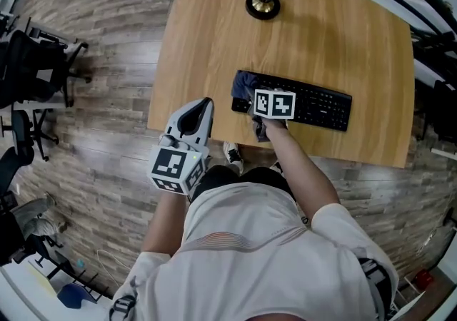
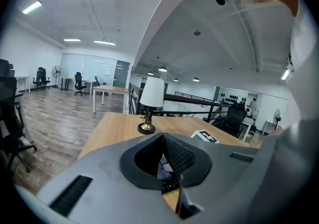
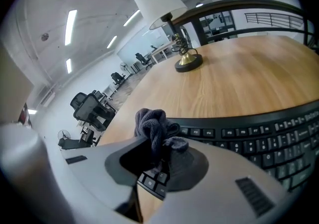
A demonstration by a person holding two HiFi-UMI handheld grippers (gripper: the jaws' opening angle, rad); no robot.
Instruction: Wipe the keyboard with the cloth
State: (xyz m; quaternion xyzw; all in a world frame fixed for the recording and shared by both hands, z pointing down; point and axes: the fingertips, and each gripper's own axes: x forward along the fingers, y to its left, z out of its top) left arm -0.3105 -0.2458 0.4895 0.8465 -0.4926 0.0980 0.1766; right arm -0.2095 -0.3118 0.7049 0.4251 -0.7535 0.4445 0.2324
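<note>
Cloth (image 3: pixel 151 124) pinched in right hand-held gripper (image 3: pixel 158 147) rests on keyboard (image 3: pixel 259 139).

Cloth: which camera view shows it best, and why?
Right gripper view: the cloth is close, bunched in the right gripper. Head view: a dark patch, partly hidden. Left gripper view: a mere sliver.

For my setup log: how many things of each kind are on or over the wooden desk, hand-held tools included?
keyboard: 1
cloth: 1
lamp: 1
tools: 2 (left tool, right tool)
Total: 5
</note>
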